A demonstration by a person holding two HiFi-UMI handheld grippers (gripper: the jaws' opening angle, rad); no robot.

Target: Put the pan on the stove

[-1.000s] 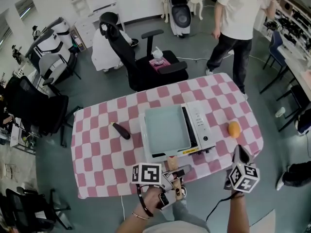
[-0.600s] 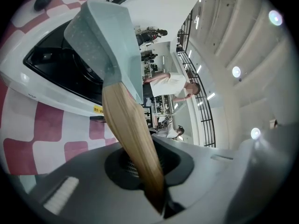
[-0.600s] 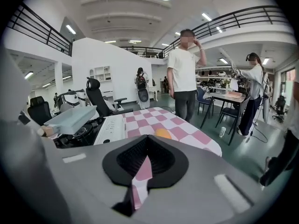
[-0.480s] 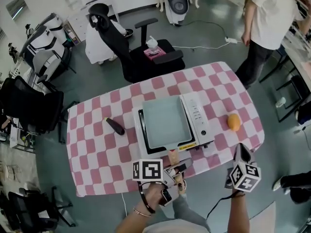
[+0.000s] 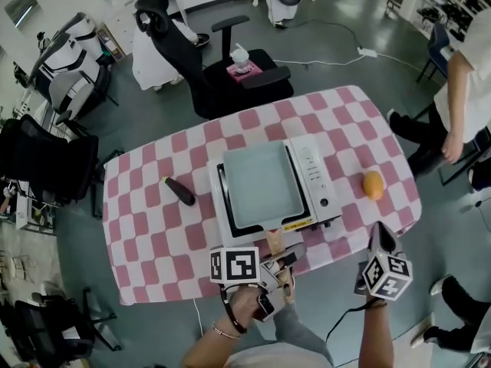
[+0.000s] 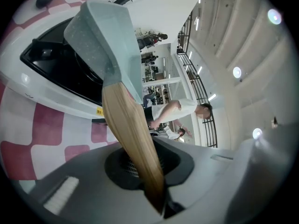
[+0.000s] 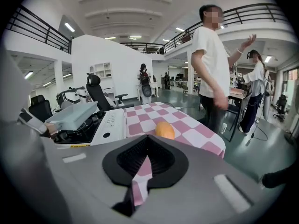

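In the head view, the left gripper point(image 5: 280, 261) is pinching the wooden handle point(image 5: 272, 242) of the pale square pan point(image 5: 262, 184), which is lying over the white stove point(image 5: 313, 176) at the middle of the checked table point(image 5: 153, 236). The right gripper point(image 5: 378, 240) is hanging off the table's near edge, well apart from the orange point(image 5: 373, 185). In the left gripper view, the jaws are clamping the handle, and the pan is sitting above the black burner well; whether it is resting fully is unclear. In the right gripper view, the jaws are pressed together on nothing. If the left gripper lets go before the pan is seated flat, the handle's weight may tip it off the supports.
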